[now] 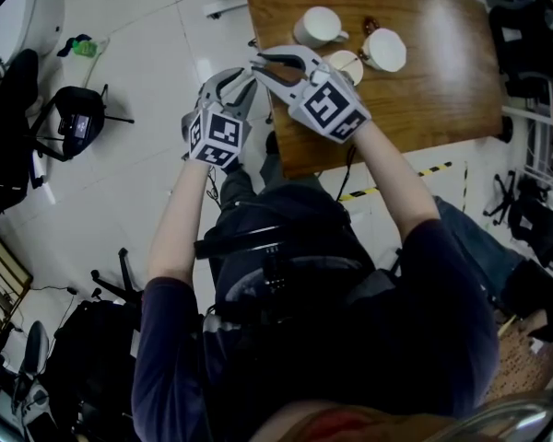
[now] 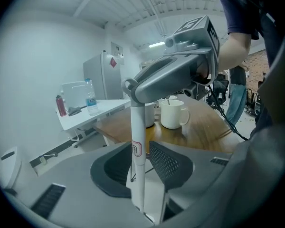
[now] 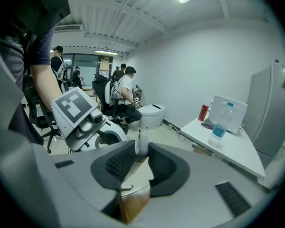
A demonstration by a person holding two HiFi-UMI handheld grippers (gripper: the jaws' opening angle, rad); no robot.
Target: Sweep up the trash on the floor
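Observation:
A white pole handle (image 2: 137, 175) stands upright, with a small red label partway up. My left gripper (image 2: 140, 147) sits low on the pole, which stands between its open jaws with a gap at the right pad. My right gripper (image 3: 141, 148) is shut on the rounded top end of the handle (image 3: 141, 143). In the left gripper view the right gripper (image 2: 133, 87) shows above, clamped on the pole's top. In the head view the left gripper (image 1: 232, 83) and right gripper (image 1: 265, 63) are close together at the wooden table's near-left corner. The pole's lower end is hidden.
The wooden table (image 1: 442, 81) carries three white mugs (image 1: 318, 28), one also in the left gripper view (image 2: 173, 114). A white side table (image 3: 228, 148) holds a water bottle (image 3: 219, 127). A black bag (image 1: 78, 118), office chairs, seated people (image 3: 123, 96) and black-yellow floor tape (image 1: 396, 180) surround me.

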